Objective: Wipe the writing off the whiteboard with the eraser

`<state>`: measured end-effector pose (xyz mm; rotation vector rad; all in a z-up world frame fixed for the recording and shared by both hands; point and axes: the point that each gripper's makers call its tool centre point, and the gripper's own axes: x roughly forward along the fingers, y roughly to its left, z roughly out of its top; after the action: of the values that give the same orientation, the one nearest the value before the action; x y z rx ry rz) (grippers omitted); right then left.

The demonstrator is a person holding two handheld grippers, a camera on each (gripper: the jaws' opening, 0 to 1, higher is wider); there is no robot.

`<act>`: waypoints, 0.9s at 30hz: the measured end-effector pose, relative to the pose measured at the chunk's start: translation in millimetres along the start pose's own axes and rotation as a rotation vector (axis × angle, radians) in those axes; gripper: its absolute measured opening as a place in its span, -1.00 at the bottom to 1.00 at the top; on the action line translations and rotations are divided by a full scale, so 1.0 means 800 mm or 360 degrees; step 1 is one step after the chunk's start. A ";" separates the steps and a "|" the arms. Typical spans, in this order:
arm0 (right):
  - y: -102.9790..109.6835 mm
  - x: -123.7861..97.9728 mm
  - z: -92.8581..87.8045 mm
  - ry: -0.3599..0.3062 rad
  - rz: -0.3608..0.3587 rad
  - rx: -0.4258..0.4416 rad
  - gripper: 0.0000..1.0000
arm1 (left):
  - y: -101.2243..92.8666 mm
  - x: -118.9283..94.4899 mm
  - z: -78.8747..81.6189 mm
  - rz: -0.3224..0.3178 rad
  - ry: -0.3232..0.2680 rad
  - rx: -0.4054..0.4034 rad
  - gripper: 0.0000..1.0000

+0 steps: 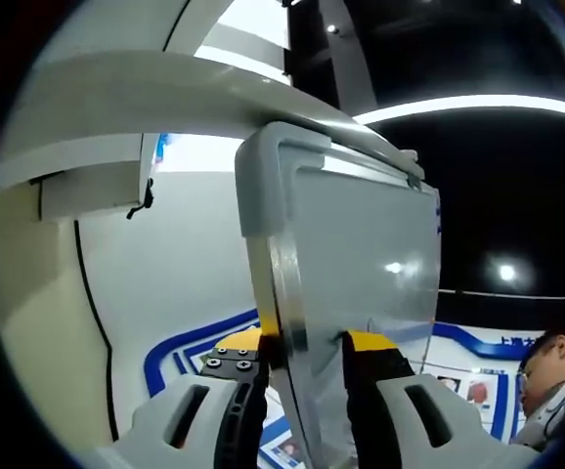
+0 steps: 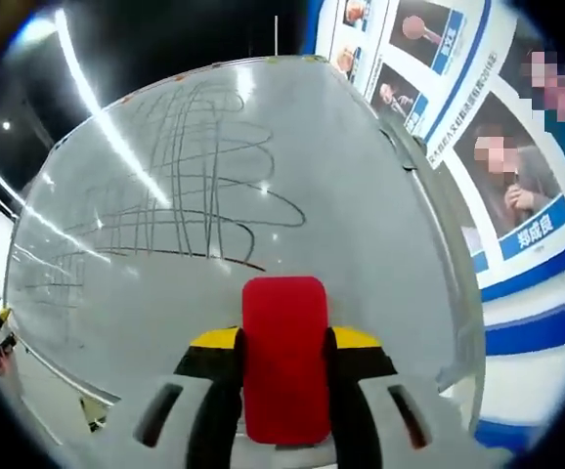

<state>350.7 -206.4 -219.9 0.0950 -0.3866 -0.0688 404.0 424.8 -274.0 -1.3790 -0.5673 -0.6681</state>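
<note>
Clamped between the right gripper (image 2: 284, 363) jaws at the bottom centre of its view, the red eraser (image 2: 283, 352) lies against the whiteboard (image 2: 361, 244), just below dark scribbles (image 2: 190, 186) filling the upper left. Left gripper (image 1: 307, 357) pinches the board's edge, with posters (image 2: 517, 195) at far right.

The left gripper view sits at the whiteboard's (image 1: 361, 283) edge, looking close along it toward a far wall (image 1: 175, 274). The right gripper view faces the board's scribbled face (image 2: 263, 195) from near. Both views share the whiteboard.
</note>
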 end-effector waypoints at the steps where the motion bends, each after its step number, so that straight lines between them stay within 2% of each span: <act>1: -0.001 0.001 0.002 0.0006 0.0002 -0.0004 -0.43 | 0.000 0.000 0.001 0.0000 0.0001 -0.0001 -0.35; 8: -0.003 0.011 0.028 -0.0027 -0.0003 -0.0020 -0.43 | 0.008 -0.002 0.008 -0.0005 -0.0009 -0.0005 -0.35; 16: 0.004 0.012 0.027 -0.0046 -0.0037 0.0044 -0.43 | 0.012 -0.003 0.013 -0.0014 -0.0012 -0.0002 -0.35; 27: 0.046 0.013 0.028 -0.0048 -0.0008 -0.0006 -0.43 | 0.008 -0.003 0.009 -0.0014 -0.0016 -0.0009 -0.35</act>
<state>353.5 -172.4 -191.5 0.0913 -0.4164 -0.0762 407.5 433.0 -279.1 -1.3868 -0.5797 -0.6707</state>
